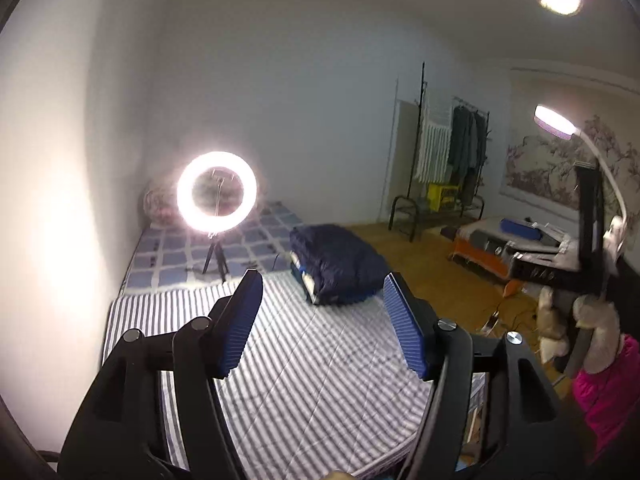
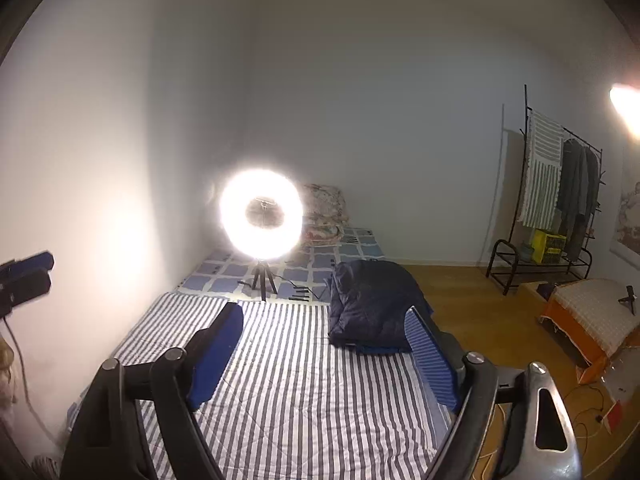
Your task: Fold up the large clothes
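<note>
A folded dark navy padded garment lies on the far right part of the striped mattress; it also shows in the right wrist view. My left gripper is open and empty, held above the mattress, short of the garment. My right gripper is open and empty, above the striped mattress, its right finger overlapping the garment's near edge in view. The tip of the left gripper shows at the left edge of the right wrist view.
A lit ring light on a tripod stands on the blue checked bedding beyond the mattress. A clothes rack and low orange-sided bed stand across the wood floor. A pink garment with fur trim hangs at right.
</note>
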Action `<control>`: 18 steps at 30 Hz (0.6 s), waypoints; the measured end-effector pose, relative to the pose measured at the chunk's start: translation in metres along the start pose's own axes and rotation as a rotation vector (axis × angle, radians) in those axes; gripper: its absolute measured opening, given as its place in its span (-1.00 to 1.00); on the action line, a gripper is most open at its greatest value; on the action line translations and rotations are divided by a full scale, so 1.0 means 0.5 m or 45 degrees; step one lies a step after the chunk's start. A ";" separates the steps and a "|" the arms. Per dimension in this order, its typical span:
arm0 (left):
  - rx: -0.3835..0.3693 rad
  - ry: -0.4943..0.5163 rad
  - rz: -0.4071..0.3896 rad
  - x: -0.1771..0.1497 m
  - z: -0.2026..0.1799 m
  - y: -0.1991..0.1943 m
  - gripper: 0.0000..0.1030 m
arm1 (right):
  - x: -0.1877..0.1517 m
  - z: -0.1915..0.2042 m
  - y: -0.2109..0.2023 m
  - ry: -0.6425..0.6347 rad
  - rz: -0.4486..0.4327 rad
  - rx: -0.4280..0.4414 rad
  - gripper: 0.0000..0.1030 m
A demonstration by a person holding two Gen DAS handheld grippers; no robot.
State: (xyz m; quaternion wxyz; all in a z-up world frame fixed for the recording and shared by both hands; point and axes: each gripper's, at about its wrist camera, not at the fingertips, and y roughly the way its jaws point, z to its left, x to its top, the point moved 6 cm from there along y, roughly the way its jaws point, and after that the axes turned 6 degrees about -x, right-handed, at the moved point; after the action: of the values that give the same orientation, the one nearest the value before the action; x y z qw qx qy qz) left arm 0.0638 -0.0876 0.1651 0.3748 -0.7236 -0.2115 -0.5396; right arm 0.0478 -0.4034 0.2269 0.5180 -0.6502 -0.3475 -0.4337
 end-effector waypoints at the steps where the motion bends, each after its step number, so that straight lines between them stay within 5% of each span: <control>1: 0.002 -0.009 0.010 -0.019 0.000 0.006 0.35 | -0.008 -0.001 0.004 0.002 0.001 -0.001 0.78; 6: 0.064 -0.062 0.035 -0.097 0.022 0.062 0.49 | -0.067 0.005 0.033 0.003 -0.001 -0.051 0.98; 18: 0.186 -0.047 0.144 -0.197 0.038 0.204 0.69 | -0.197 0.018 0.155 0.049 0.054 -0.103 0.99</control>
State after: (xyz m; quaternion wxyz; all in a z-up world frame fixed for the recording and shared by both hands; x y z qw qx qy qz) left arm 0.1157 -0.1276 0.0378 0.4525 -0.7150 -0.2160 -0.4873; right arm 0.0820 -0.4119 0.1062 0.5070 -0.6692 -0.3059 -0.4489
